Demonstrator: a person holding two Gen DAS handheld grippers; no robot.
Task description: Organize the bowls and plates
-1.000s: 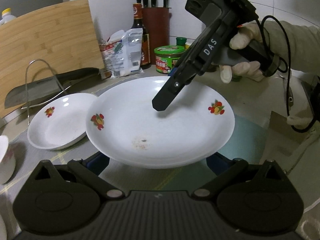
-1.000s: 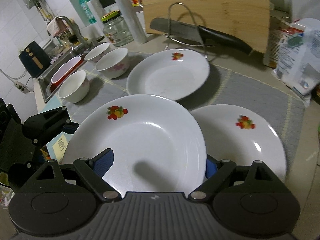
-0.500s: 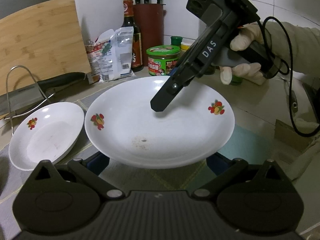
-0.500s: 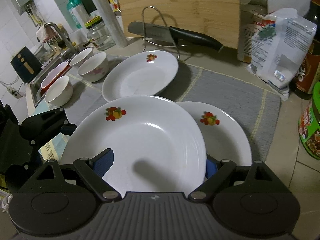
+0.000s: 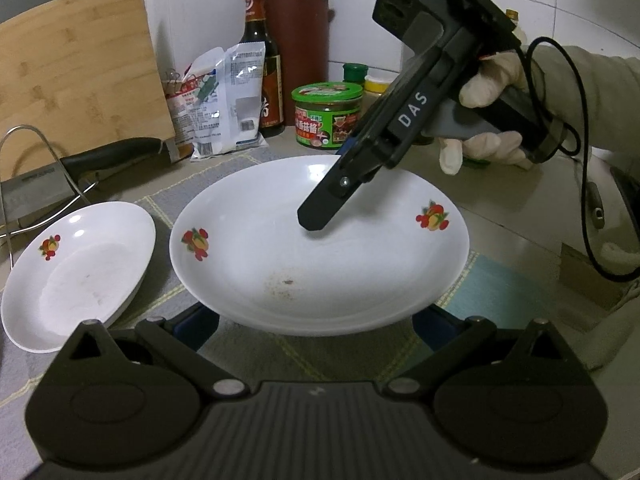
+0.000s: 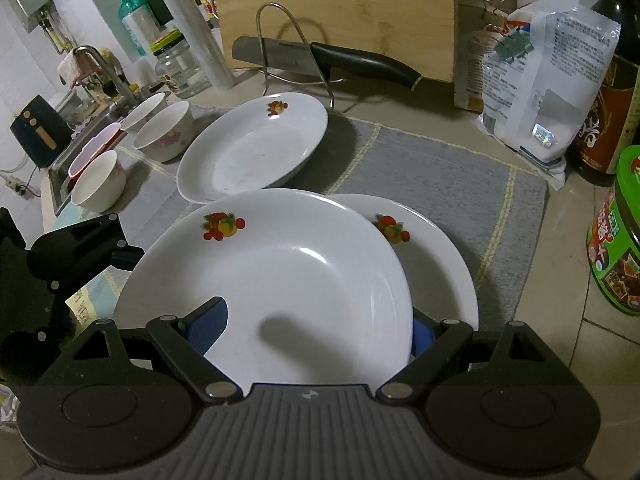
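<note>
A white deep plate (image 5: 320, 264) with fruit prints hangs level above the counter between both grippers. My right gripper (image 5: 316, 220) is shut on its far side: one finger lies inside the dish, the other runs under the rim. In the right wrist view that plate (image 6: 280, 272) fills the space between the right gripper's (image 6: 314, 328) blue pads. My left gripper (image 5: 314, 320) has its fingers spread wide beneath the near rim, tips hidden. A matching plate (image 6: 436, 280) lies on the grey mat (image 6: 420, 168), partly under the held one. A third plate (image 6: 256, 148) sits farther back.
Three bowls (image 6: 164, 136) stand left of the mat by the sink (image 6: 80, 152). A wire rack with a cleaver (image 6: 296, 60) and a cutting board (image 6: 340, 12) line the back. A bag (image 6: 540, 80), a sauce bottle (image 5: 260, 60) and a green jar (image 6: 616, 240) crowd the right.
Both grippers have carried the held plate sideways over the mat. It now covers more of the plate lying there. Neither grip has changed.
</note>
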